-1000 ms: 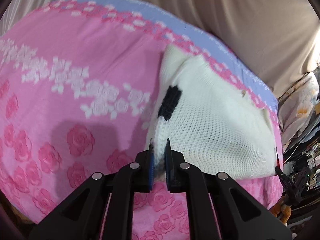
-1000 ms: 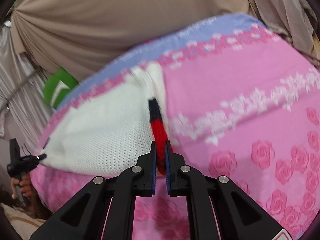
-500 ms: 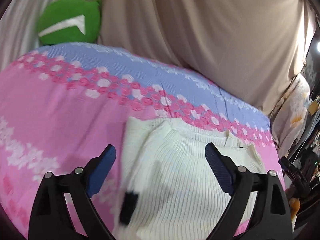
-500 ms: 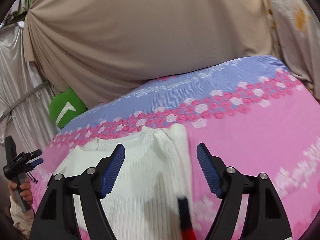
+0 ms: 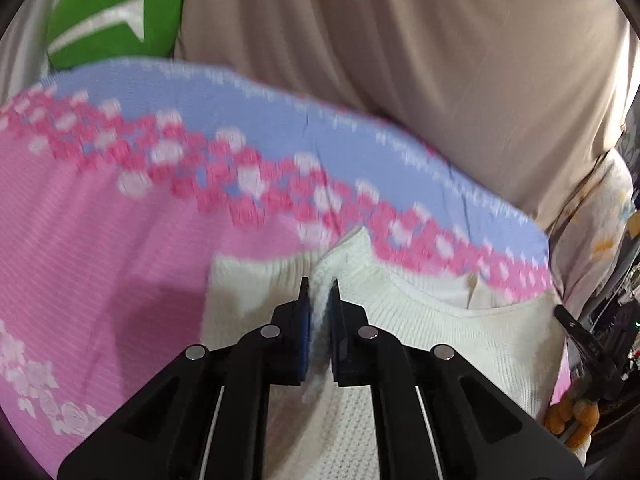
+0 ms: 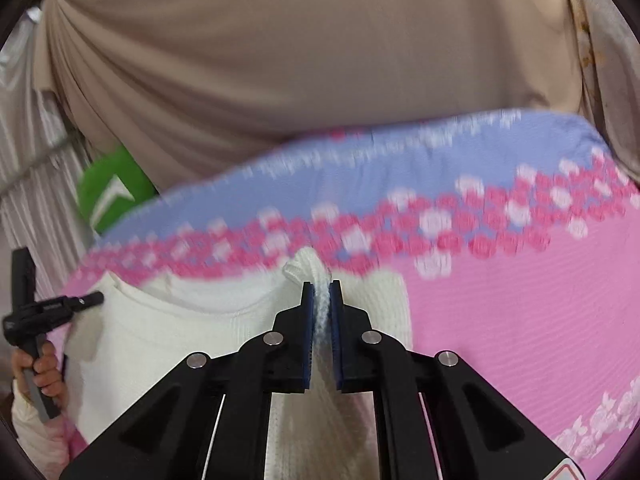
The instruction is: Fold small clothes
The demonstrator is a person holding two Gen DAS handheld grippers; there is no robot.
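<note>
Left wrist view: left gripper (image 5: 319, 292) points forward and slightly down over the bed. Its two blue-padded fingers (image 5: 305, 320) are pinched together on a raised fold of the white knit sweater (image 5: 420, 332), at the shoulder edge just beside the neckline. The sweater lies flat on the pink rose-print bedspread (image 5: 100, 240), its collar end near the spread's lavender border. A green cushion (image 5: 116, 16) sits behind the bed against a beige curtain (image 5: 400, 60). Picture is motion-blurred.

Right wrist view: right gripper (image 6: 321, 294) has the same forward, slightly downward pose. Its pads are clamped on a ridge of the white knit sweater (image 6: 160, 340) at the opposite shoulder, next to the collar. At the left edge, the left gripper (image 6: 84, 301) shows as a black tip at the sweater's edge, with the person's hand (image 6: 44, 368) around its handle.
</note>
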